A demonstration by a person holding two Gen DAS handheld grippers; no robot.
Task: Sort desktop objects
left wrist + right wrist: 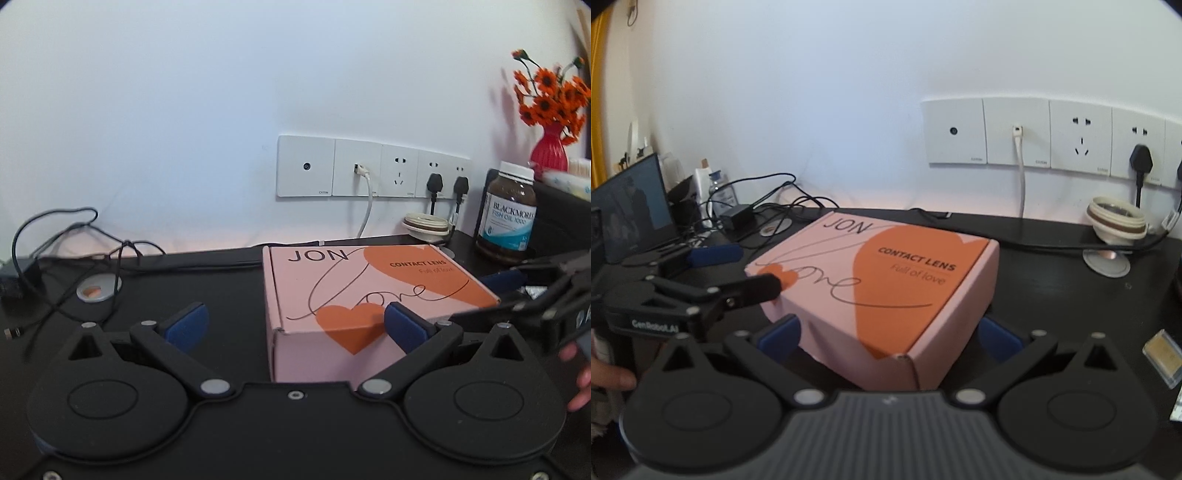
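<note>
Now both tongs flank the pink box.
Left tongs (291, 325) and right tongs (888, 334) gape apart, empty, around near corners of the pink box (886, 280) mid-desk (229, 295). Squeezing cardboard corners unevenly could crush it or swing it into the fish-oil bottle (506, 218).

Surface: black desk (1052, 295), back edge against the wall.
Middle: pink box (886, 288).
Back right: fish-oil bottle (506, 214), cream lid (1117, 219).
Back left: tangled cables (55, 258).
</note>
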